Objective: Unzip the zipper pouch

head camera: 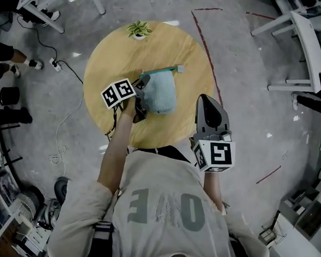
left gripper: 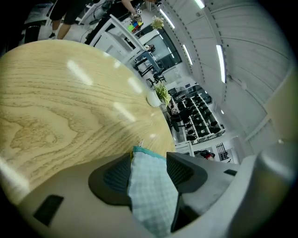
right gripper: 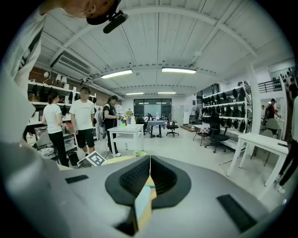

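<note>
At the round table's [head camera: 116,53] middle, the left gripper [left gripper: 150,160] stands wide, with the end of the teal zipper pouch [head camera: 161,92] between its unclamped jaws. The right gripper [right gripper: 150,162] hangs clenched and empty off the table's near edge. The zipper is likely untouched, so the unzipping is all ahead.

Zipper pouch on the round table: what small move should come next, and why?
Probably close the left gripper on the pouch end. The cloth sits between its open jaws, not visibly pinched, and the right gripper is shut and off the table, so nothing anchors the pouch yet.
</note>
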`<state>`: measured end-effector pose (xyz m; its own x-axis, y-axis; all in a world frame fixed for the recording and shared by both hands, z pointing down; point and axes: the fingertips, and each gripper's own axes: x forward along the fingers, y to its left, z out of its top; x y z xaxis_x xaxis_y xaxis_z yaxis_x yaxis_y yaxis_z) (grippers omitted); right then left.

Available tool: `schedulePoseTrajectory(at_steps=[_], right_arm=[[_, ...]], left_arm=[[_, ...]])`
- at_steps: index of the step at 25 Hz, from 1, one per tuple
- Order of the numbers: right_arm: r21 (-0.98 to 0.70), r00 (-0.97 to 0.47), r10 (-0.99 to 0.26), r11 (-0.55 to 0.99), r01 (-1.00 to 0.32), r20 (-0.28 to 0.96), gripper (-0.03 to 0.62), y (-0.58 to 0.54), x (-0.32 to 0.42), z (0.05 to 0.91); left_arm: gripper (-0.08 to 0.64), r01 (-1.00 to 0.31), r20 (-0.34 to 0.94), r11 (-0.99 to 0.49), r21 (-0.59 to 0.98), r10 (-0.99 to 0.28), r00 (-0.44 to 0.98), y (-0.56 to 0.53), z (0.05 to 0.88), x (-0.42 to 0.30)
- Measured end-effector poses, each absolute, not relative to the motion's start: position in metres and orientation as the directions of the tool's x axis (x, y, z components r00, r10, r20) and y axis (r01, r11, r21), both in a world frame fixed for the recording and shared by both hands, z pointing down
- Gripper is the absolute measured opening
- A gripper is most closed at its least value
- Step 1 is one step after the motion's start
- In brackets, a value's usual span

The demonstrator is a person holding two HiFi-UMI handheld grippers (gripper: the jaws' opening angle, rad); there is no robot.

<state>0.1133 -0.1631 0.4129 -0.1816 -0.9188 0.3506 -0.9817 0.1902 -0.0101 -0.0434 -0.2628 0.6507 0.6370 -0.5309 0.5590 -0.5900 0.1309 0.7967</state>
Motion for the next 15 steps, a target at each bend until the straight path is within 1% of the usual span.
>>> schedulePoseTrajectory(at_steps=[3, 7, 11, 15], right_arm=[[-0.011, -0.183, -0.918, 0.192, -0.981, 0.352, 0.029, -0.161, 0.113, 0.414], [-0.009, -0.188, -0.916, 0.198, -0.98, 0.354, 0.029, -0.16, 0.114, 0.415], [-0.007, -0.194, -0.913, 0.205, -0.979, 0.359, 0.029, -0.16, 0.112, 0.417], [-0.003, -0.203, -0.913, 0.216, -0.976, 0.353, 0.03, -0.158, 0.109, 0.417]], left_arm=[[0.213, -0.584, 0.57, 0.158, 0.796, -0.518, 0.638, -0.262, 0.657, -0.045], [0.07, -0.613, 0.614, 0.187, 0.767, -0.488, 0.62, -0.259, 0.667, -0.05], [0.046, -0.615, 0.618, 0.186, 0.766, -0.476, 0.625, -0.258, 0.668, -0.051], [0.034, -0.608, 0.6, 0.172, 0.775, -0.498, 0.626, -0.26, 0.663, -0.05]])
